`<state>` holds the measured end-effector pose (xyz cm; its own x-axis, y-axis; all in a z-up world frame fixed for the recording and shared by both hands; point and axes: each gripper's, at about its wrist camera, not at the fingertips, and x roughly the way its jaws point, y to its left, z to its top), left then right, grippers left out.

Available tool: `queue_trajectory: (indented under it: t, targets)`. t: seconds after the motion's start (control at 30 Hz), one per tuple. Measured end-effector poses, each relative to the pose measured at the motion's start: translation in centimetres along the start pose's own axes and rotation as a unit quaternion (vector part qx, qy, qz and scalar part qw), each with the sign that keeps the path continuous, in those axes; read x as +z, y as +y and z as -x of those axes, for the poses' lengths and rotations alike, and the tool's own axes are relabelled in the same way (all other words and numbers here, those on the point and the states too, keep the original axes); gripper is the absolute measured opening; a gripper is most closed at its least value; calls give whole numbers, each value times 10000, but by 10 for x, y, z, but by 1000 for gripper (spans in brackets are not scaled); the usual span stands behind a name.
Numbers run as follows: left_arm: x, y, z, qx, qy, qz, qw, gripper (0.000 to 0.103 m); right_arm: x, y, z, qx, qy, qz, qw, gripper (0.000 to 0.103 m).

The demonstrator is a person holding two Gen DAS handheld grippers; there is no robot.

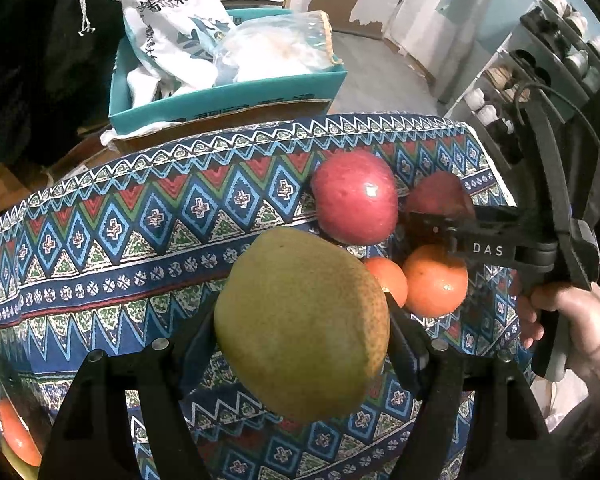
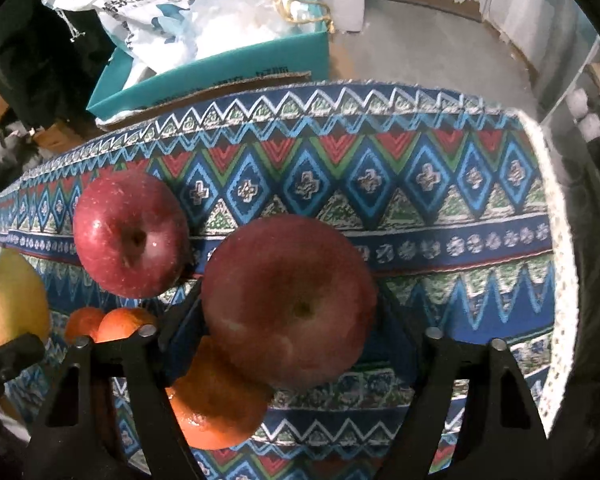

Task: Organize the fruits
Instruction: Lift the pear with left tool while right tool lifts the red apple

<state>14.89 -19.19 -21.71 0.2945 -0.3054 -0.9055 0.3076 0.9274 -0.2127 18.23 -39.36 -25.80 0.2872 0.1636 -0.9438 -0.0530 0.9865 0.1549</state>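
My left gripper (image 1: 300,328) is shut on a yellow-green pear (image 1: 300,320) and holds it above the patterned tablecloth (image 1: 140,220). My right gripper (image 2: 288,304) is shut on a red apple (image 2: 288,300). It also shows at the right of the left wrist view (image 1: 432,220), with its apple (image 1: 440,196) behind it. A second red apple (image 1: 354,196) (image 2: 130,232) lies on the cloth. Oranges (image 1: 436,280) (image 2: 216,396) lie beside and below the apples. The pear shows at the left edge of the right wrist view (image 2: 12,300).
A teal cardboard box (image 1: 228,96) (image 2: 220,68) with a white rice bag (image 1: 168,20) and plastic bags stands behind the table. A shelf with bottles (image 1: 540,60) is at the right. The cloth's right edge (image 2: 552,240) drops off. A glass bowl (image 1: 8,420) with fruit sits at lower left.
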Motion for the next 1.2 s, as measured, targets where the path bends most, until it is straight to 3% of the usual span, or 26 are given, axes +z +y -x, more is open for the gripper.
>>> queue_trajectory:
  t: [0.3, 0.63, 1.2]
  targets:
    - [1, 2, 8, 39, -90, -14, 10000, 77, -6, -3, 10, -194, -354, -78, 9992, 75]
    - [-1, 4, 33, 90, -300, -35, 9995, 77, -7, 12, 49, -285, -852, -17, 9960, 75]
    - [-12, 19, 93, 195, -746, -1, 9970, 77, -12, 73, 115, -27, -1368, 343, 9900, 75]
